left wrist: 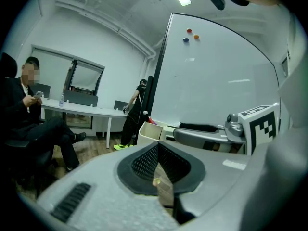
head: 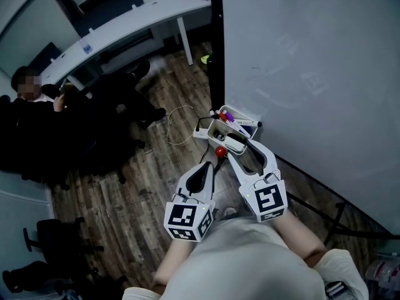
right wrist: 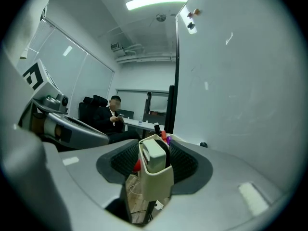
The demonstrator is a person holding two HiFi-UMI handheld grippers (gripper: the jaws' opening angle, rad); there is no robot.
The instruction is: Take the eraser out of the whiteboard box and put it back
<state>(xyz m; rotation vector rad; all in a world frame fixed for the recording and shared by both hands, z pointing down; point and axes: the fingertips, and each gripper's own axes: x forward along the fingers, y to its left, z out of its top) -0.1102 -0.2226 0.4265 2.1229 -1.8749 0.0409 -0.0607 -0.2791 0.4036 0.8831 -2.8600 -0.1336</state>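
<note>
The right tongs reach level toward the whiteboard box, which is fixed at the lower edge of the whiteboard. In the right gripper view these tongs stand released, their ribbed pads spread on either side of the cream box without pressing on it. The eraser sits upright inside that box, its pale top showing above the rim and its dark side turned toward the right-hand pad; from the head view it lies in the near compartment. Behind it are marker pens (a purple one and a red one can be made out). A small red knob shows just beside the box, between the two tongs. The left tongs hang a little short of the box and lower. In the left gripper view their tips meet, clenched on nothing, with only the wood floor visible through the slit. Three small magnets cling high on the whiteboard. Across the room a seated person is beside a long white surface.
</note>
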